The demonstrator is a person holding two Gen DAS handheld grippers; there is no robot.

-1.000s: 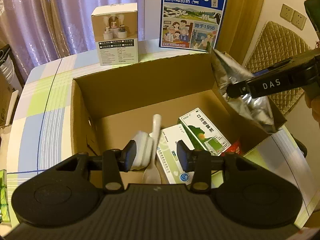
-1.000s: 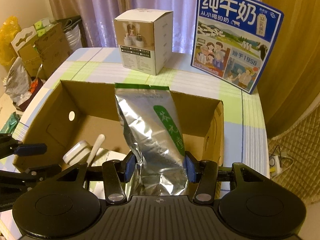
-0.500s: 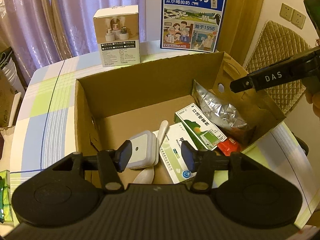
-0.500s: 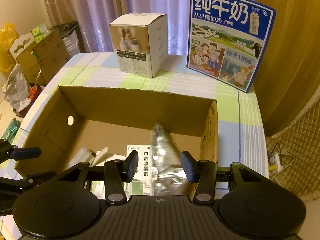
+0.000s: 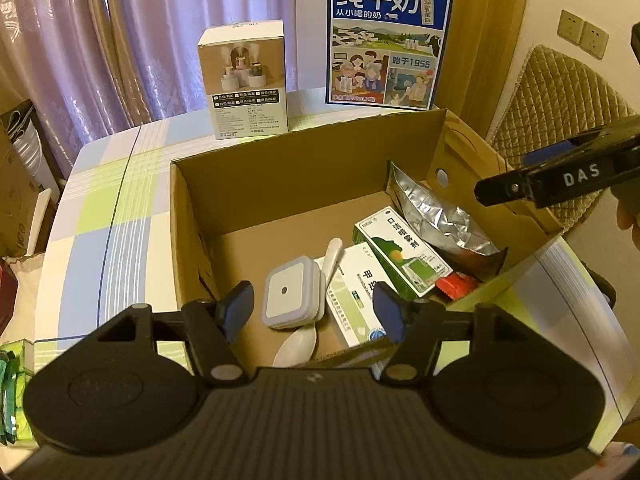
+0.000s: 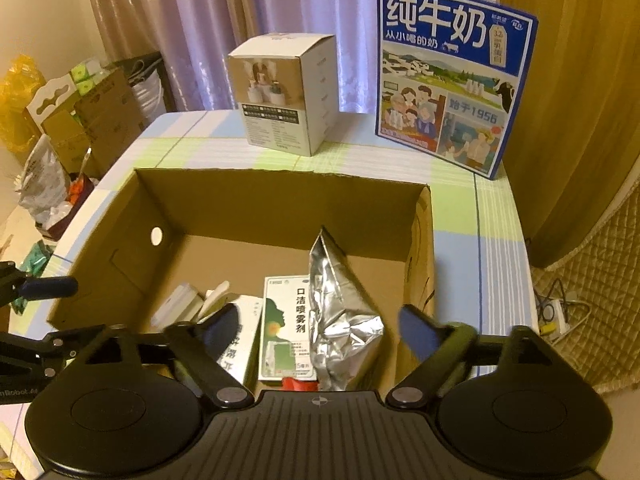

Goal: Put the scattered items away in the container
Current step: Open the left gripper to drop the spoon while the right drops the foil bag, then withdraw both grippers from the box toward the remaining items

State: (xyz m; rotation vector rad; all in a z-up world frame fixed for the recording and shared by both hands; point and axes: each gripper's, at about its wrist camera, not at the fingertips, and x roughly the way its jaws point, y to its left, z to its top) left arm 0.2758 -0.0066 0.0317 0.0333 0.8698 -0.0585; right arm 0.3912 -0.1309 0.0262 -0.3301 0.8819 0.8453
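An open cardboard box stands on the table. Inside lie a white square device, a white spoon, a white medicine carton, a green spray carton, a silver foil pouch and a small red packet. My left gripper hovers over the box's near side, its jaws opening, the device lying free below them. My right gripper is over the box's right part, jaws opening wide, the pouch lying loose in the box beneath.
A beige product box and a blue milk carton stand on the checked tablecloth behind the box. A quilted chair is at the right. Cardboard boxes and bags crowd the floor at the left.
The left gripper let go of the white device, which now lies flat in the box. The right gripper released the foil pouch into the box and opened wide.
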